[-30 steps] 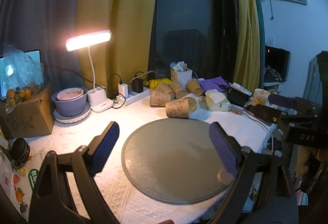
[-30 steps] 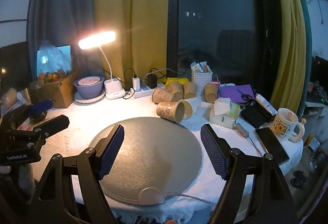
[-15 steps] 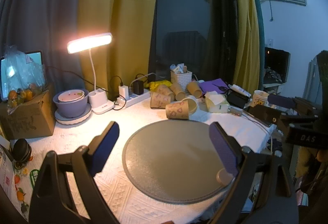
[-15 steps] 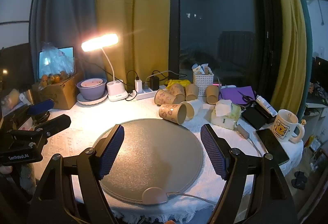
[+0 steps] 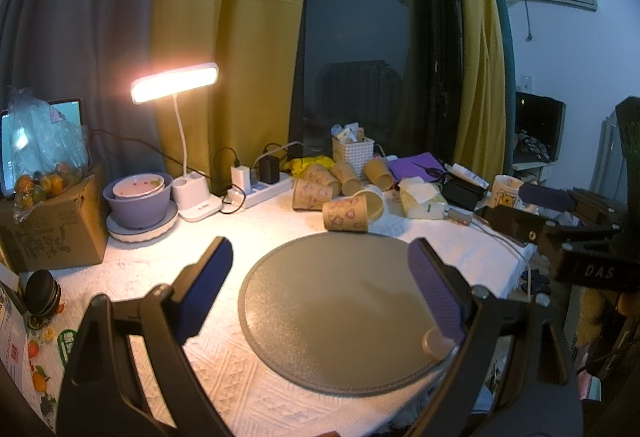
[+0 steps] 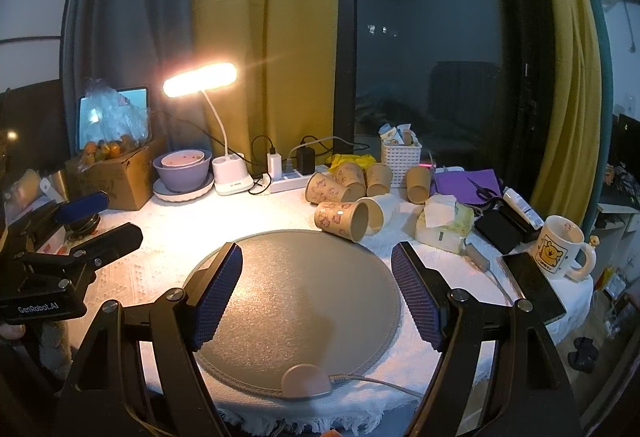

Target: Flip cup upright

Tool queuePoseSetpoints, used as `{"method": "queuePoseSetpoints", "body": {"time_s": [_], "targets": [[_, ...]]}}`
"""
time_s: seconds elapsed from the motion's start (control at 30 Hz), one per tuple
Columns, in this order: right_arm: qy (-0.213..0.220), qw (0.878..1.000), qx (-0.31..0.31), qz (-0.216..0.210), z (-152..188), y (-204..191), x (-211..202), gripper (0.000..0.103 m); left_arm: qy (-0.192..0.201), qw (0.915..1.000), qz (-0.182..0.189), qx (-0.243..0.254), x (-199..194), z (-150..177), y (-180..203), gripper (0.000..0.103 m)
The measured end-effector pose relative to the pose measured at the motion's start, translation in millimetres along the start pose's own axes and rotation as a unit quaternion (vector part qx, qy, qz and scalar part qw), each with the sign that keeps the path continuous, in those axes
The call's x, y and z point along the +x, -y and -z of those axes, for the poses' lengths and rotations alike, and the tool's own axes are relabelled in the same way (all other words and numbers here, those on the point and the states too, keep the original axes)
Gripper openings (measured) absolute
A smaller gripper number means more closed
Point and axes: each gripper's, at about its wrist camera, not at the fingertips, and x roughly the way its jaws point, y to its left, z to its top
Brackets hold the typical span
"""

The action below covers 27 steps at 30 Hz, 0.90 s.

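Note:
Several brown paper cups with a pink print lie on their sides behind a round grey mat (image 5: 336,313) (image 6: 296,301). The nearest cup (image 5: 346,213) (image 6: 340,220) lies at the mat's far edge, mouth to the right, with a white cup (image 6: 378,211) behind it. My left gripper (image 5: 320,281) is open and empty above the mat's near side. My right gripper (image 6: 318,289) is open and empty over the mat. Each gripper shows at the other view's edge: the right one (image 5: 560,221), the left one (image 6: 88,225).
A lit desk lamp (image 6: 228,173), a purple bowl (image 6: 182,173), a power strip (image 6: 288,181) and a cardboard box (image 6: 116,173) stand at the back left. A white basket (image 6: 400,157), a tissue pack (image 6: 440,225), a bear mug (image 6: 560,249) and a phone (image 6: 532,285) lie right.
Both views have shifted slightly, and the cups and lamp sit a little higher and farther in frame. Both grippers stay open. No object on the table has moved.

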Motion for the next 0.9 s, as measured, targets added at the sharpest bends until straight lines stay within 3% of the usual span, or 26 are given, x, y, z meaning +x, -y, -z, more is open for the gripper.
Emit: {"method": "queuePoseSetpoints", "body": {"time_s": [0.9], "targets": [[-0.001,1.0,0.001,0.002,3.4,-3.0,0.9,0.08,-0.002,1.0,0.002,0.004,0.2,3.3,5.3,0.09]]}}
